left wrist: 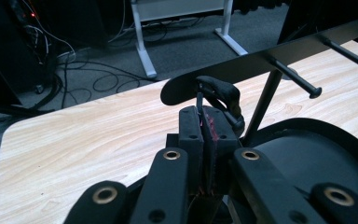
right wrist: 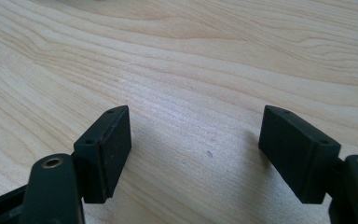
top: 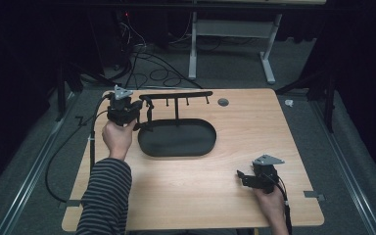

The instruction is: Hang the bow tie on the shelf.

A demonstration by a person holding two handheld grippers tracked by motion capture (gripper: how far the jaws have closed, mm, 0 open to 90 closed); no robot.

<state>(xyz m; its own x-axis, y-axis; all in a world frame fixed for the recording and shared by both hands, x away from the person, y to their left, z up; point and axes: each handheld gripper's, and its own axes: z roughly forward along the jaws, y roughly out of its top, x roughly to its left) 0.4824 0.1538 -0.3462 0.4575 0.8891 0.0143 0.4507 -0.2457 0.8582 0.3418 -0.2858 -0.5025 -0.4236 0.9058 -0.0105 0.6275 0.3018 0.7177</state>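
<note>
At the left of the pale wooden table point(top: 215, 181), a hand in a striped sleeve point(top: 105, 196) holds the left gripper point(top: 136, 113) against the left end of the black metal rack with a horizontal bar of short pegs point(top: 176, 96). Its jaws are clenched on a thin dark strap point(left wrist: 199, 100) that hangs from a black looped piece point(left wrist: 221, 93) on the first peg, just under the bar's rounded end. The rack's post rises from a black oval tray base point(top: 178, 139) near the table's middle. Toward the near right corner, the right gripper point(top: 241, 176) rests low over bare wood, well apart from the rack, its jaws spread wide and released, with nothing between the pads point(right wrist: 114, 149).
</note>
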